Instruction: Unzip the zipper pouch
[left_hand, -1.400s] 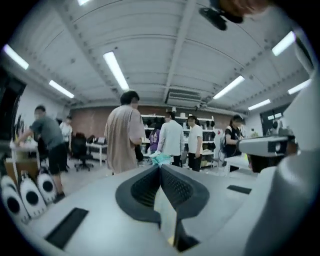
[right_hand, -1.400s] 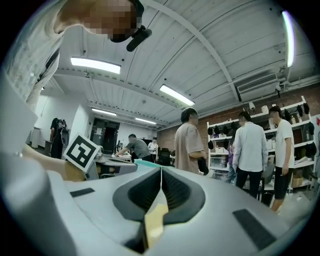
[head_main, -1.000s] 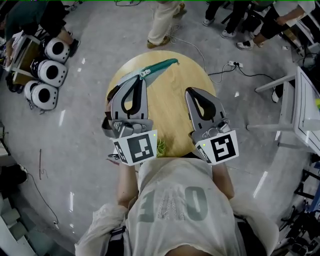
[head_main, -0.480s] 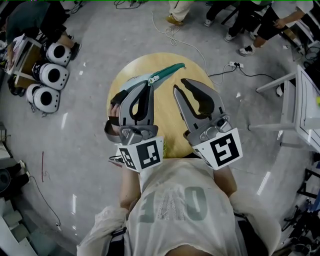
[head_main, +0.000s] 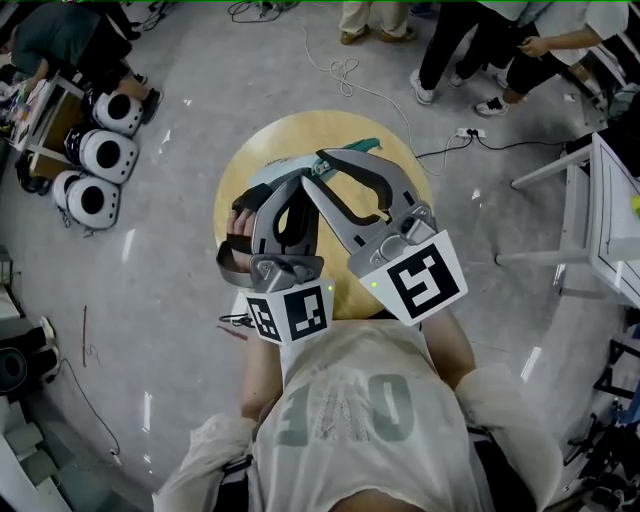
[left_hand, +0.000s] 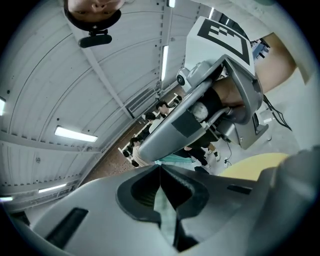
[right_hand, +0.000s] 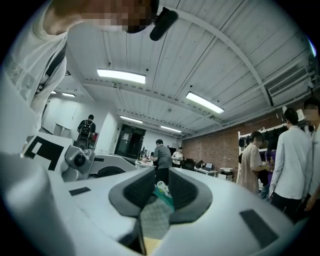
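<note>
left gripper (left_hand: 160, 169): jaws fully closed, with a fold of the zipper pouch's (left_hand: 165, 212) pale mesh pinched between the pads. right gripper (right_hand: 159, 184): jaws nearly closed, the pads bearing on the pouch's teal zipper edge (right_hand: 164, 196), with a small white pull sitting in the gap. in the head view, both grippers point away from the person with their tips close together, and the zipper pouch (head_main: 363, 146) sits at those tips over the round wooden table (head_main: 405, 168).
</note>
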